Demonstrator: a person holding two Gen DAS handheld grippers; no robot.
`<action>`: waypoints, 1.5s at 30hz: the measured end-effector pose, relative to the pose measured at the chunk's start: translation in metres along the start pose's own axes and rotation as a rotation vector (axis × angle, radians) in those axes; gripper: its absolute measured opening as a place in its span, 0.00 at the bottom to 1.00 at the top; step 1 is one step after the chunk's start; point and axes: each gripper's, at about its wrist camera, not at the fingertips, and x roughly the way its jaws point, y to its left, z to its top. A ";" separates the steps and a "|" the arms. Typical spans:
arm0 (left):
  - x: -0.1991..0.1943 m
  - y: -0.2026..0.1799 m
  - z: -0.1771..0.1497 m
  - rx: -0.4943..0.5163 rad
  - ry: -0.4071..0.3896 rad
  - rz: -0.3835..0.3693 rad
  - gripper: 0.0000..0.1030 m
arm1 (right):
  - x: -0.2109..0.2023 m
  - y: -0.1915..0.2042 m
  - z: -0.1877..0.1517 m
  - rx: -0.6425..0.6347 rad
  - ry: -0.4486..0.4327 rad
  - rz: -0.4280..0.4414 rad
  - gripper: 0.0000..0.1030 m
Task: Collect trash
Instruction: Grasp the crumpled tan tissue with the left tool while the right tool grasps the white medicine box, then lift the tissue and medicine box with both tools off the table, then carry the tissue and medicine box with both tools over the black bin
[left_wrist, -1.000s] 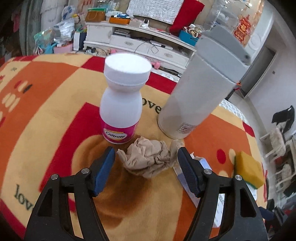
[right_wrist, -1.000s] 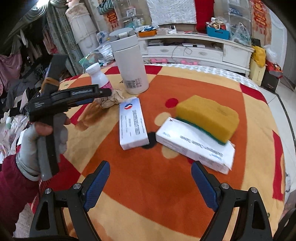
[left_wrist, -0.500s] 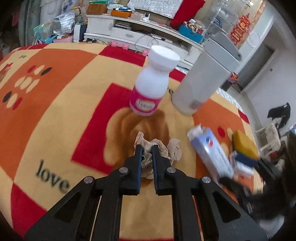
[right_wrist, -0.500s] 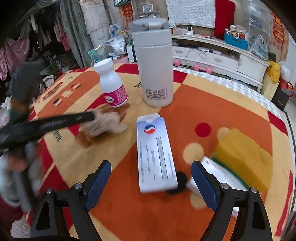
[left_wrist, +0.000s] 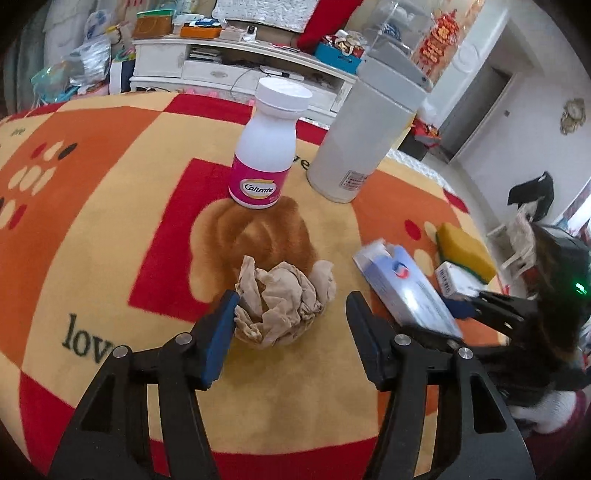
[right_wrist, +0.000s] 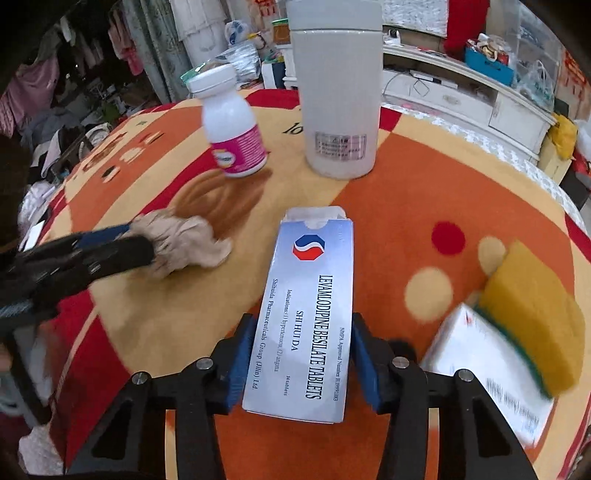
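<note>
A crumpled beige paper wad (left_wrist: 284, 304) lies on the orange and red blanket (left_wrist: 110, 206). My left gripper (left_wrist: 291, 325) is open with the wad between its blue pads, the left pad touching it. The wad also shows in the right wrist view (right_wrist: 184, 242). My right gripper (right_wrist: 301, 363) has its blue pads against both long sides of a silver tablet box (right_wrist: 308, 314) with its end flap open. The box also shows in the left wrist view (left_wrist: 404, 286).
A white Caltrate bottle (left_wrist: 267, 147) and a tall grey flask (left_wrist: 364, 127) stand behind the wad. A yellow sponge (right_wrist: 532, 317) rests on a second white box (right_wrist: 484, 373) at the right. A white cabinet (left_wrist: 236, 62) stands beyond the blanket.
My left gripper was shut on the wad half a second ago and has opened; the wad lies on the blanket. My right gripper has moved forward and closed around the tablet box.
</note>
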 end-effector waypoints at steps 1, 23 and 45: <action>0.004 0.001 0.001 0.001 0.007 0.002 0.57 | -0.002 0.000 -0.004 0.011 0.005 0.007 0.47; -0.028 -0.046 -0.052 0.014 -0.016 0.008 0.26 | -0.059 0.004 -0.056 0.054 -0.142 -0.040 0.44; -0.012 -0.188 -0.103 0.135 0.056 -0.141 0.26 | -0.156 -0.062 -0.175 0.197 -0.214 -0.126 0.44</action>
